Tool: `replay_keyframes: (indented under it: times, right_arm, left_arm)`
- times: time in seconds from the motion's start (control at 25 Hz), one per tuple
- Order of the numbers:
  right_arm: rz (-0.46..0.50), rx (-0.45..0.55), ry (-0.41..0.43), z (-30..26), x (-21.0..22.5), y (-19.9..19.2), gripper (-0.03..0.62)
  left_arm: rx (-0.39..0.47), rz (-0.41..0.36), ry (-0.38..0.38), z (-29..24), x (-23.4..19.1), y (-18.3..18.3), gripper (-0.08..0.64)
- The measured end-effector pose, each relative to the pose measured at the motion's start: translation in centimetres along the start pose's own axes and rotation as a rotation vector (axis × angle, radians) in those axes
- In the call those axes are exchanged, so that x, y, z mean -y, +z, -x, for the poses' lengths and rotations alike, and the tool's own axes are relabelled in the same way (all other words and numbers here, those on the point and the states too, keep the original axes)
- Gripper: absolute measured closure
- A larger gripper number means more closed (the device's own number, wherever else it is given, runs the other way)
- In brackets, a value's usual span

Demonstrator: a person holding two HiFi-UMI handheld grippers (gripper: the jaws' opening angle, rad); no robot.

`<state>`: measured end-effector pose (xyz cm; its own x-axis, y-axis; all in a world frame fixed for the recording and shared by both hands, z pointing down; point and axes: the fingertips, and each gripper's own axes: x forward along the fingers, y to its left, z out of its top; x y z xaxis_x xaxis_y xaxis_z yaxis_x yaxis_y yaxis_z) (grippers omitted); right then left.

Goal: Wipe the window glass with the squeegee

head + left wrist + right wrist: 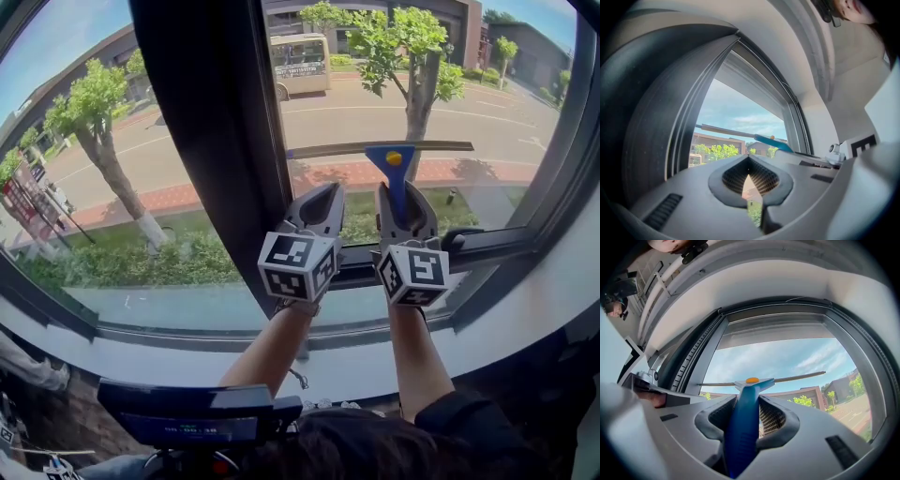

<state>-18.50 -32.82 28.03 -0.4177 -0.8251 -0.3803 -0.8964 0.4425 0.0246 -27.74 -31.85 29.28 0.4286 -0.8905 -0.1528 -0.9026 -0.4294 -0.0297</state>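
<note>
Your right gripper (pixel 749 411) had its fingers clamped on the blue handle of the squeegee (pixel 397 169), which ran up between them and out past their tips. Your left gripper (pixel 749 158) had its fingers closed together with nothing between them. It sat just beside the right one, on the side nearer the dark upright post (pixel 202 131).

The squeegee's blade lay level across the window glass (pixel 497 112), just above the right gripper's tips. Its left end was near the post. Its right end stopped well short of the right-hand frame, so you had open glass to the right. The lower frame bar (pixel 487 246) ran close beneath both grippers, with the white sill (pixel 534 300) below it.

Only the head view showed your two grippers side by side. Only the right gripper view showed the top of the window frame, with a broad stretch of glass between it and the blade. The left gripper view showed the squeegee off to its right and the post close on its left.
</note>
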Motion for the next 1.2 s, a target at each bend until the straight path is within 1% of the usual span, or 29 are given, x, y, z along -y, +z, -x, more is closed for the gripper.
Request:
replay_keyframes:
  times: [0.16,0.36,0.6,0.8,0.92,1.04,1.2]
  right_arm:
    - [-0.002,-0.025,-0.001,0.5,0.0,-1.2,0.451]
    - [-0.009,-0.052,-0.012,1.4,-0.1,-2.3,0.451]
    - [-0.031,-0.098,-0.017,2.7,-0.2,-5.5,0.451]
    - [-0.030,-0.127,-0.015,3.4,-0.2,-6.8,0.451]
    - [-0.034,-0.142,-0.010,4.0,-0.2,-8.3,0.451]
    - [-0.026,-0.157,-0.004,4.5,0.0,-9.7,0.451]
    - [-0.008,-0.176,-0.018,5.0,-0.3,-10.3,0.451]
  left_arm:
    - [-0.014,0.006,-0.006,0.2,0.1,-0.9,0.565]
    - [-0.020,0.008,-0.018,0.9,0.5,-0.9,0.565]
    - [-0.050,0.024,-0.026,1.5,0.8,-3.2,0.565]
    - [-0.067,0.035,-0.026,1.7,1.0,-4.3,0.565]
    - [-0.086,0.047,-0.027,1.9,1.1,-5.9,0.565]
    - [-0.108,0.068,-0.021,2.0,1.1,-7.2,0.565]
    - [-0.122,0.088,-0.024,2.3,1.2,-7.8,0.565]
